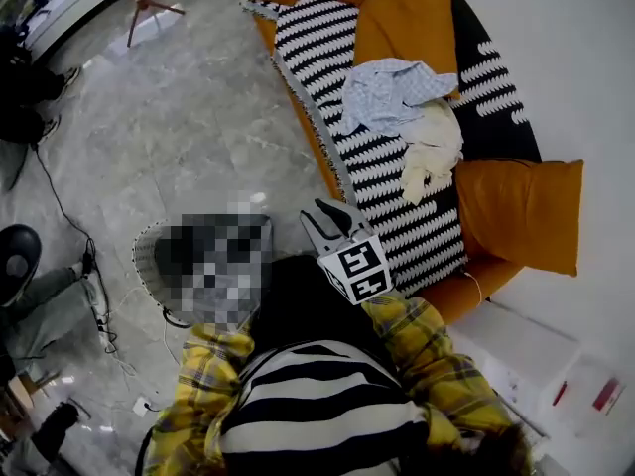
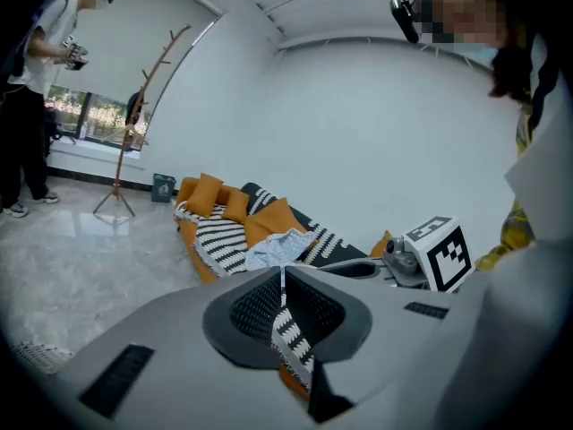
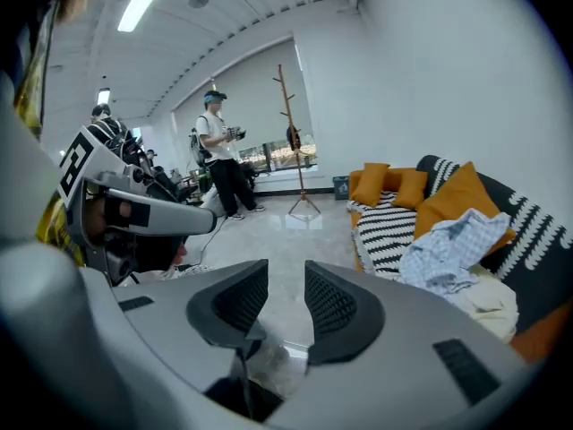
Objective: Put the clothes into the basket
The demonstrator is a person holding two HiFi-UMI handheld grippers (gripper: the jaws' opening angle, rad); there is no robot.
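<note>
Your left gripper (image 2: 283, 280) had its jaws pressed together, empty | right gripper (image 3: 285, 285) narrowly parted, empty | blue shirt (image 1: 392, 92) and cream cloth (image 1: 434, 147) lay on sofa (image 1: 397, 226), well apart from floor basket (image 1: 147, 266) | you needed jaws spread wide, then a thick fold.

Yellow plaid sleeves (image 1: 437, 357) over a black-and-white striped top (image 1: 317, 410) — grey right gripper (image 1: 322, 216) with a square-marker cube (image 1: 357, 269)

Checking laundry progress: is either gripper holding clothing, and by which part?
Nothing is held: left gripper shut, empty; right gripper open; clothes lie on the sofa.
</note>
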